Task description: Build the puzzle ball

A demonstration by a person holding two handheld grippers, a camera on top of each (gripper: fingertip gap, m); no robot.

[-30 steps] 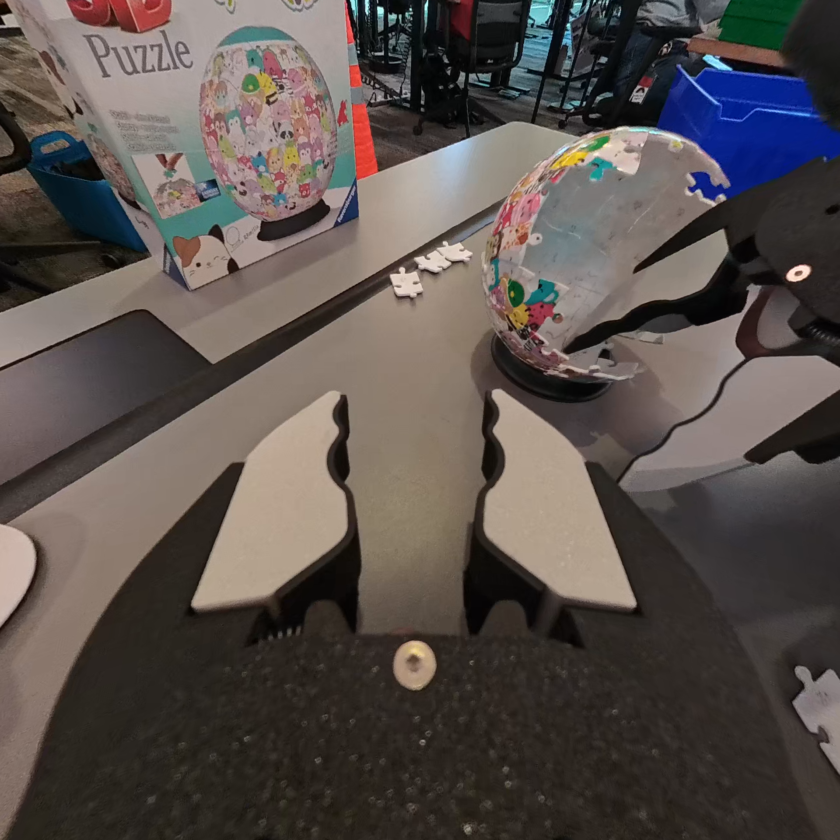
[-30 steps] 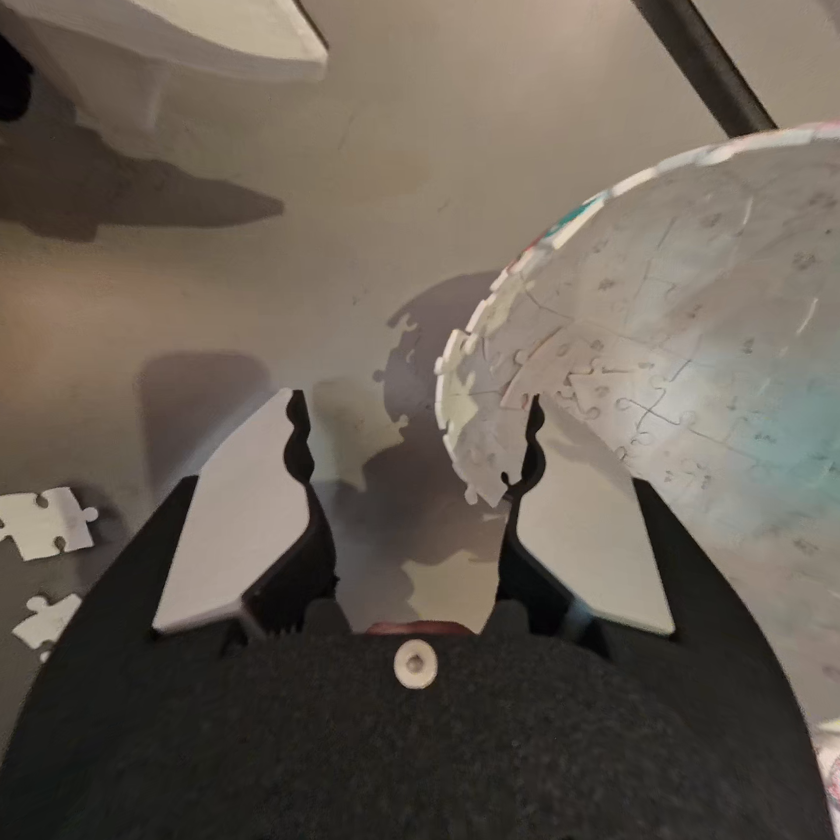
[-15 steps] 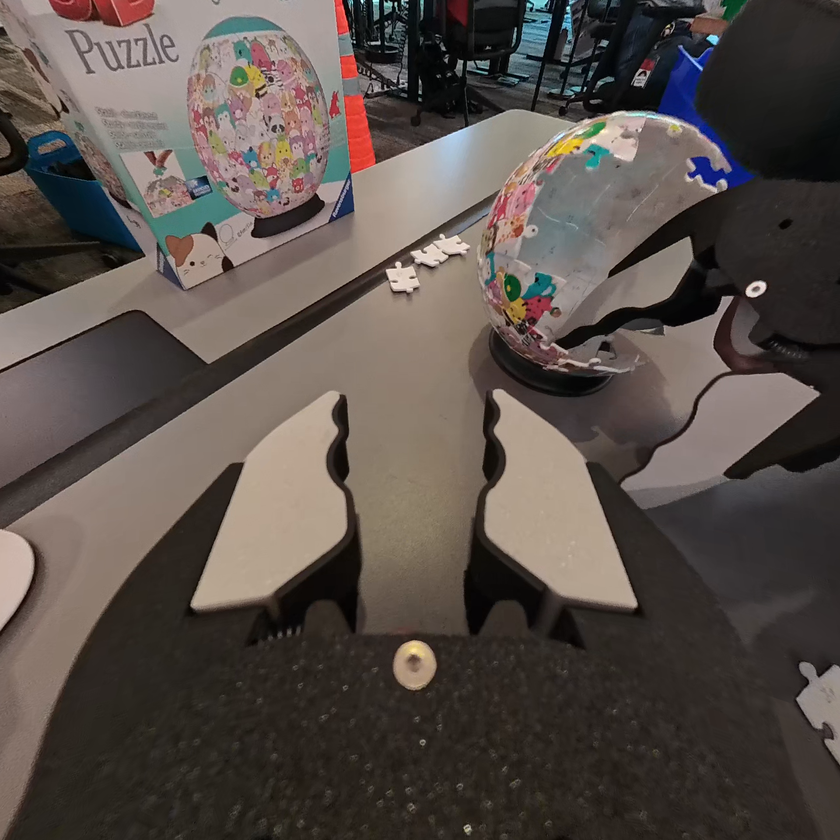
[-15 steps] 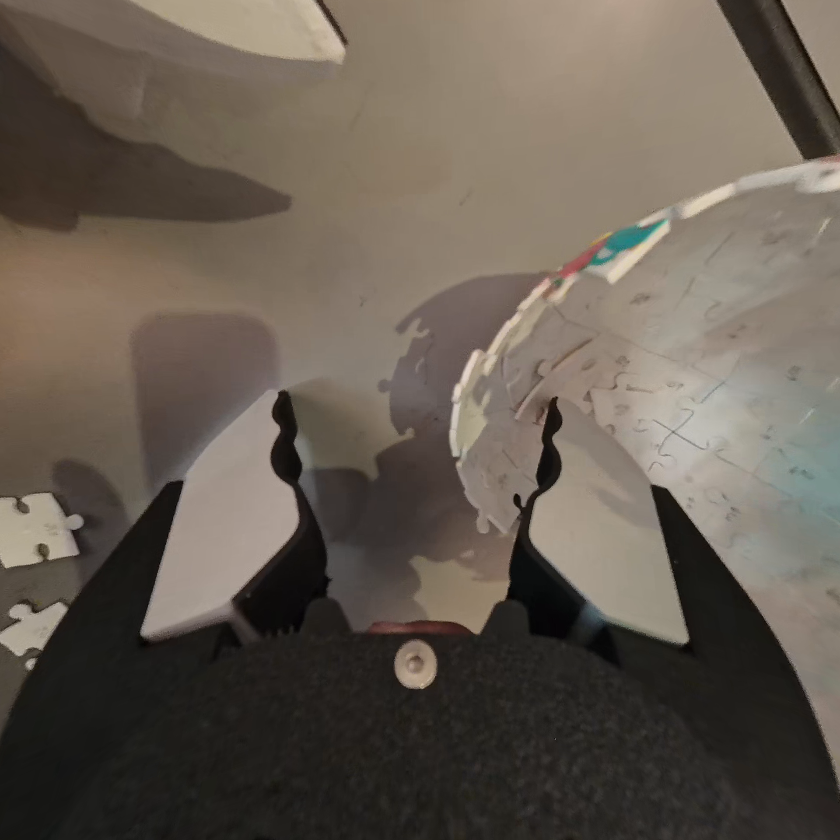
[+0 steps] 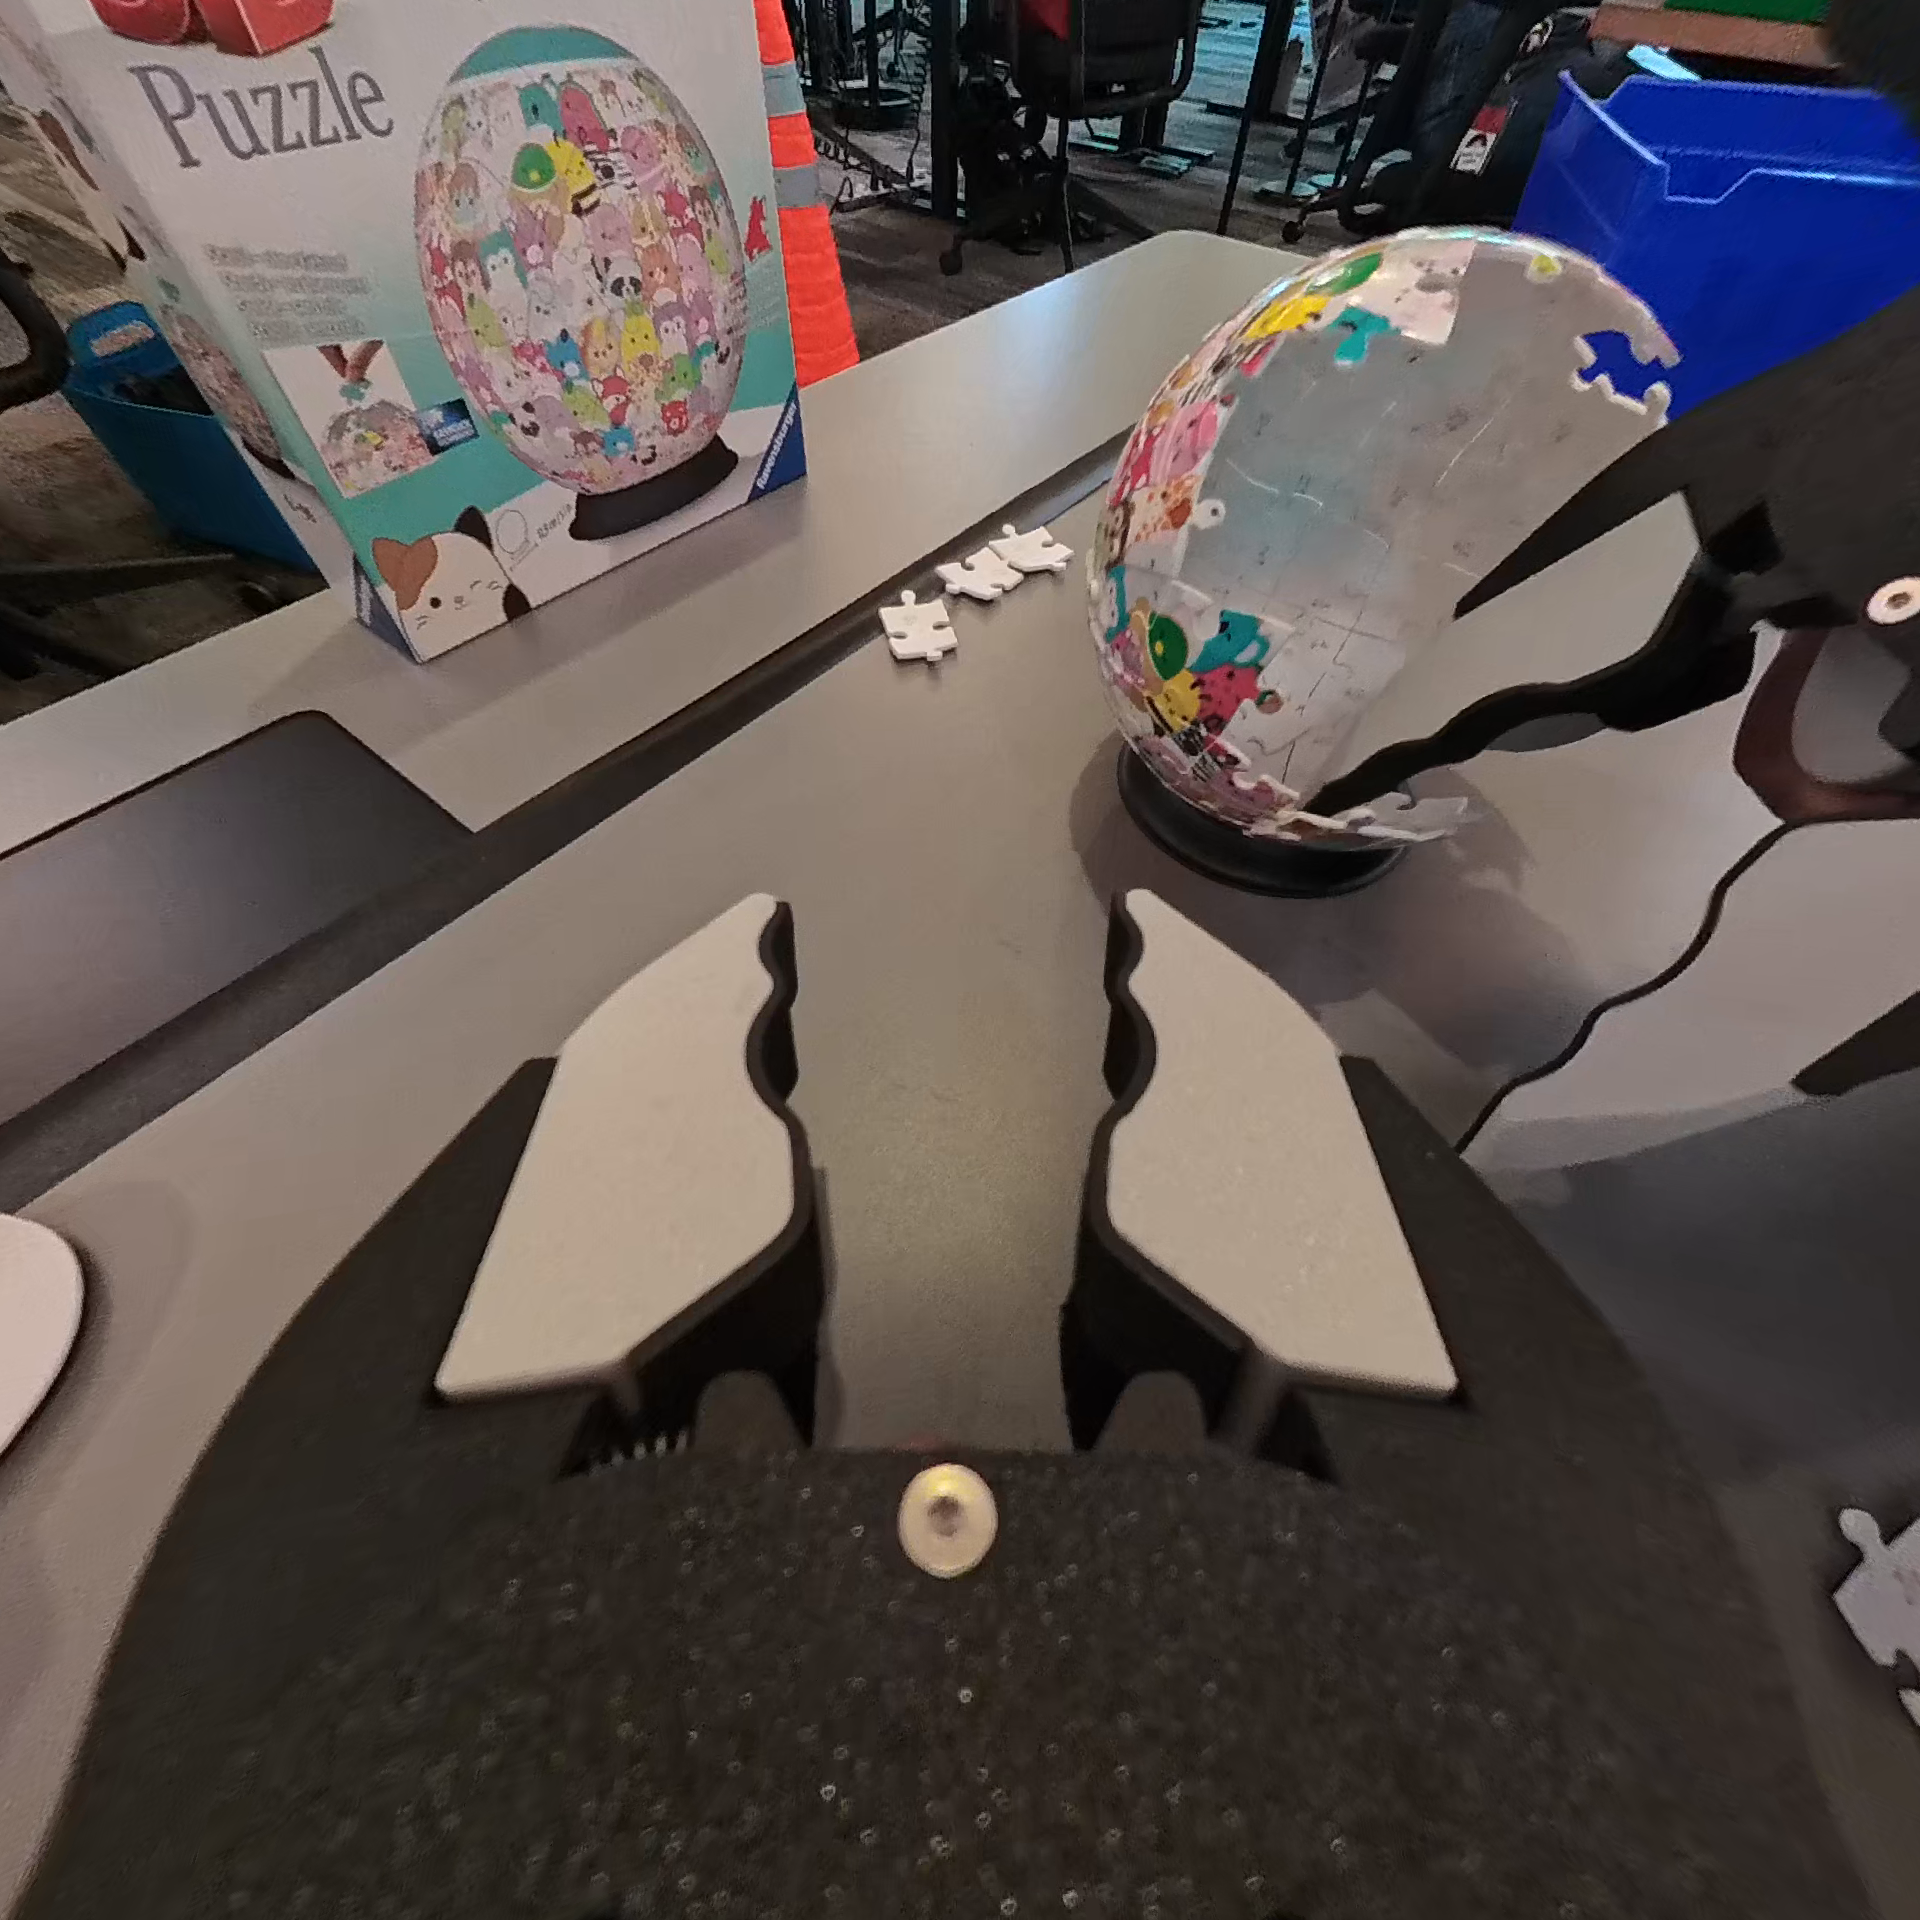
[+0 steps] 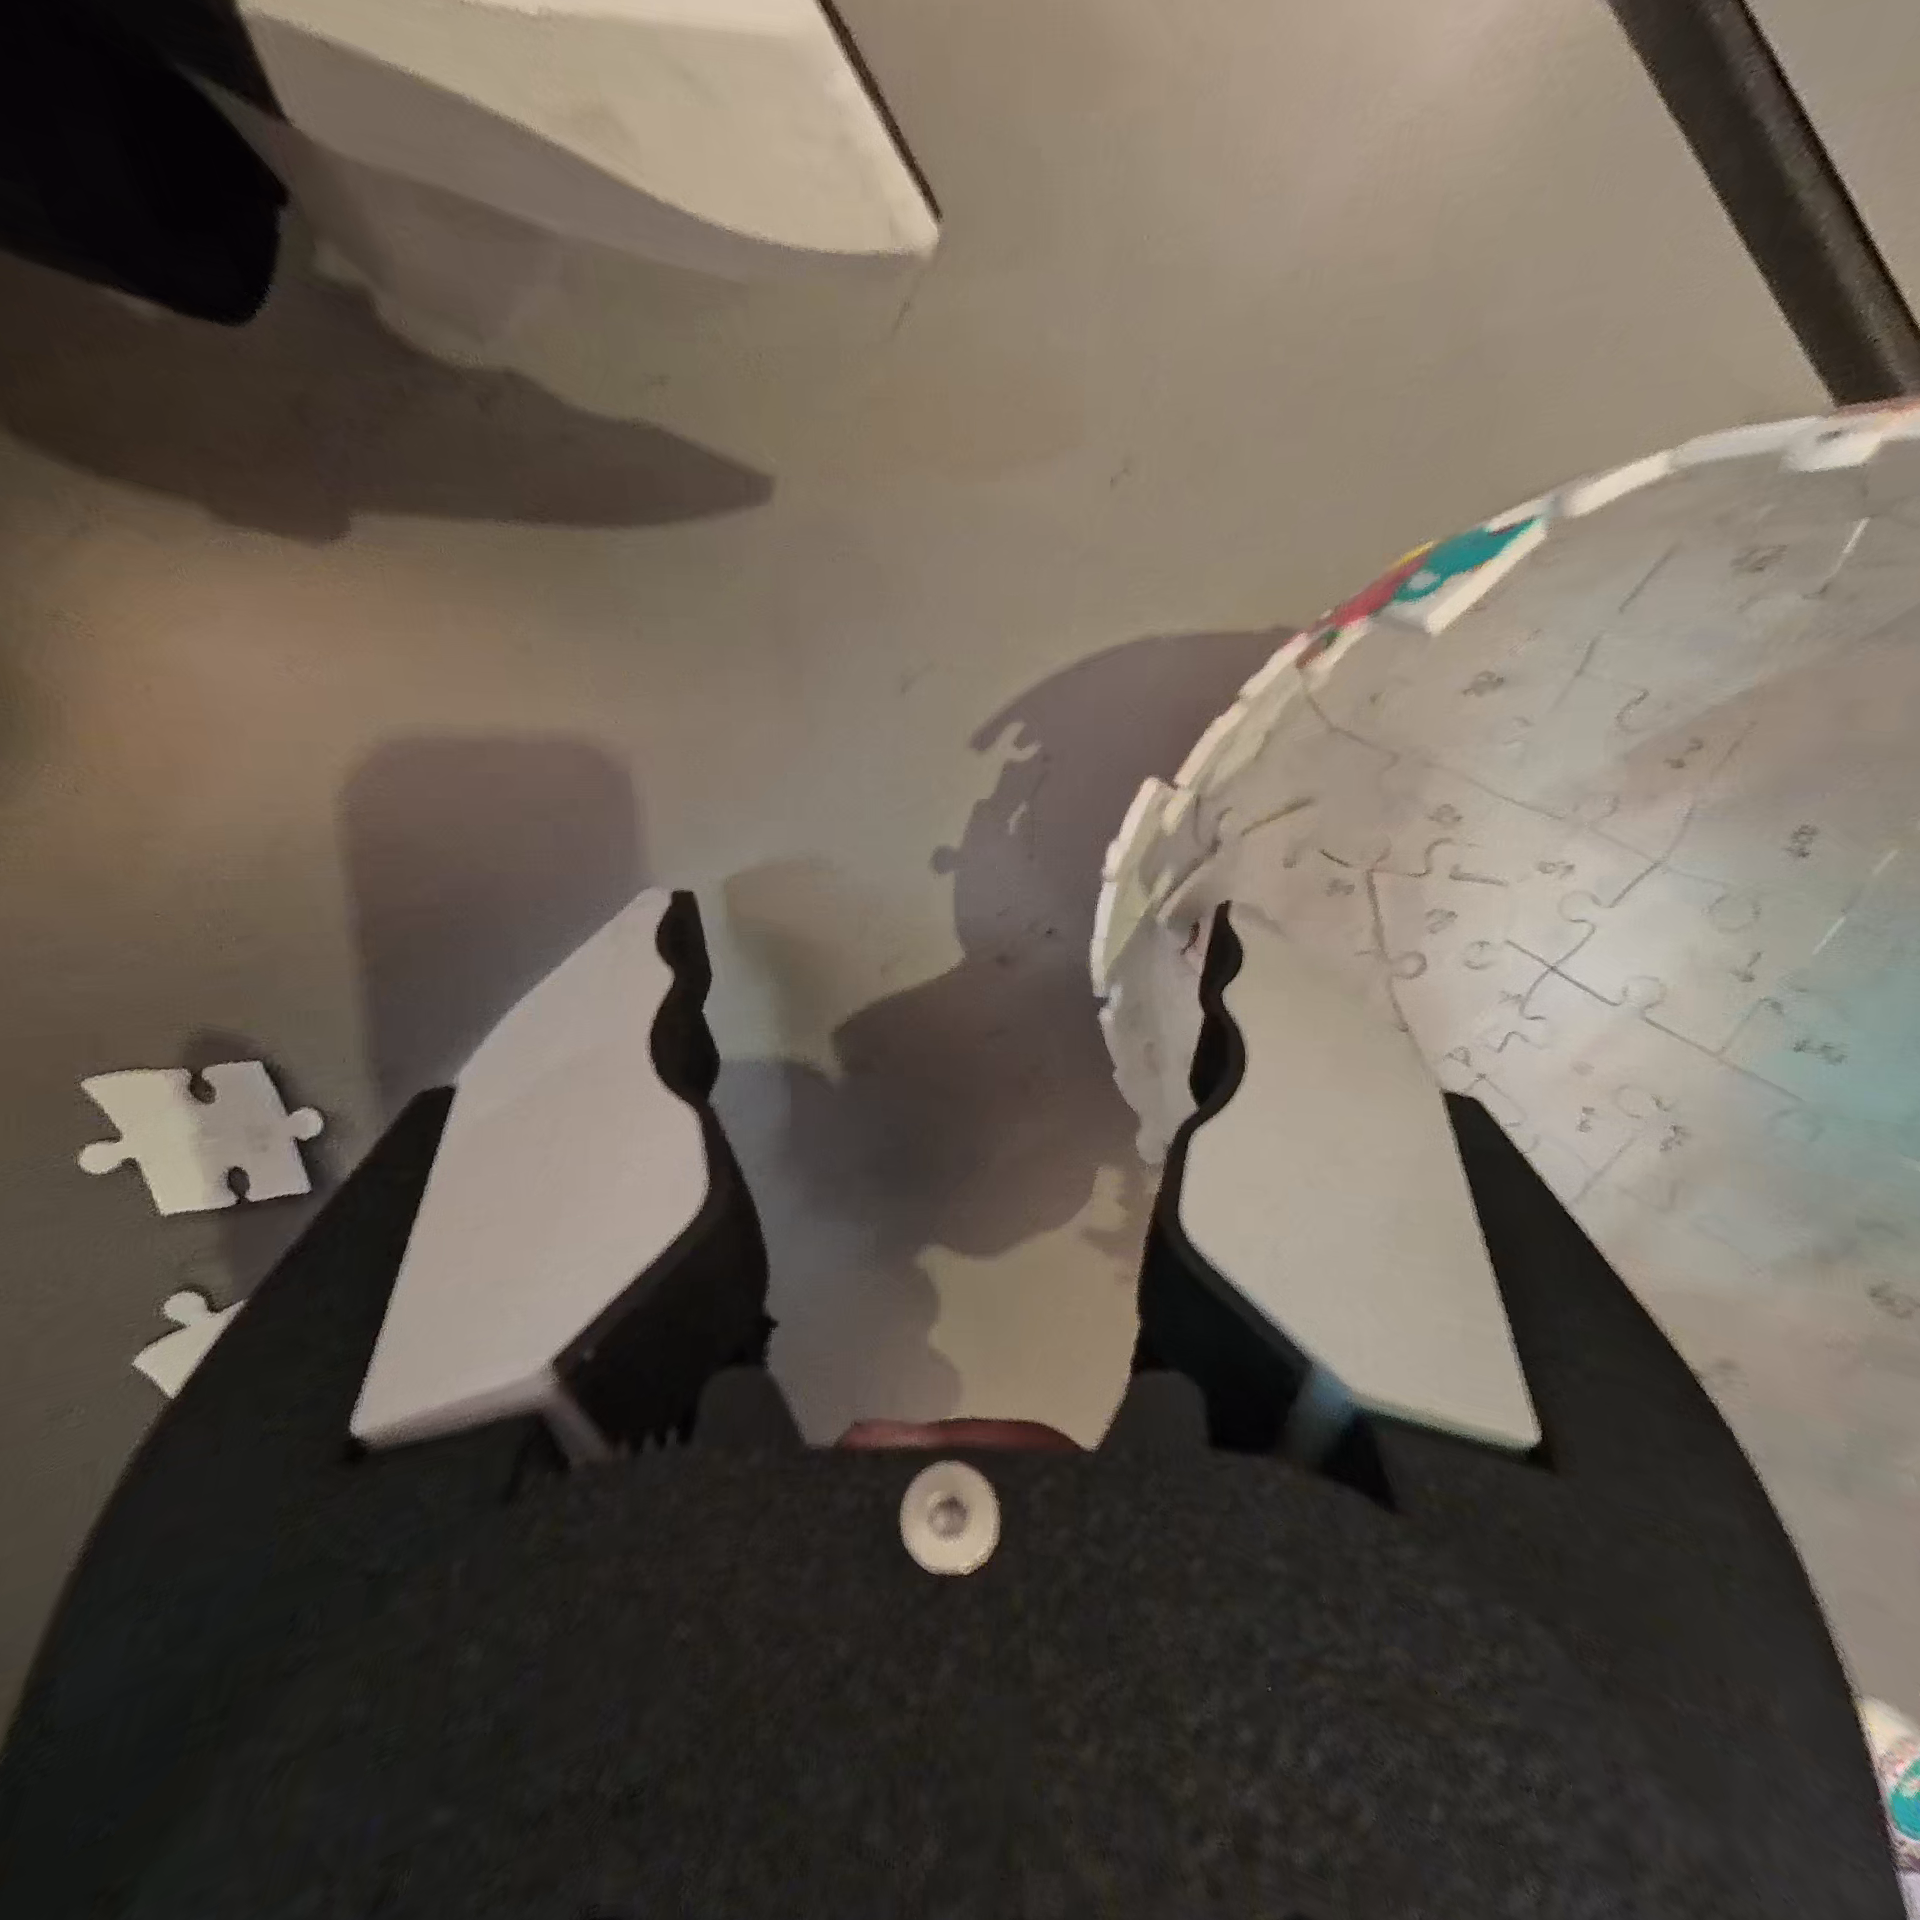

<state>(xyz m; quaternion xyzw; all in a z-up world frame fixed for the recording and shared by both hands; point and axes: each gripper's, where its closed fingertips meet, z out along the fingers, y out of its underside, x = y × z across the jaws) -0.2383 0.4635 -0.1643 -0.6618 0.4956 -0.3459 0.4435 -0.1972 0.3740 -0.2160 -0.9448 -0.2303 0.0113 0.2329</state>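
Observation:
The puzzle ball (image 5: 1340, 520) is a half-built shell, colourful outside and white inside, on a black stand (image 5: 1236, 857) at the right of the grey table. My right gripper (image 5: 1403, 707) is open at the shell's hollow side, its lower fingertip at the bottom rim. In the right wrist view, that gripper (image 6: 951, 925) is open and empty, and the shell's (image 6: 1579, 914) rim edge lies just inside its right finger (image 6: 1340, 1195). My left gripper (image 5: 945, 935) is open and empty, low over the table, short of the ball.
Three loose white pieces (image 5: 971, 582) lie left of the ball, two more (image 6: 197, 1132) lie by the right gripper, and one (image 5: 1881, 1600) lies at the near right. The puzzle box (image 5: 468, 312) stands at the back left. A black cable (image 5: 1610, 997) crosses the table. A blue bin (image 5: 1725, 208) is behind.
The right gripper has shifted slightly at the ball's lower rim, and its jaws have stayed open. The left gripper has barely moved.

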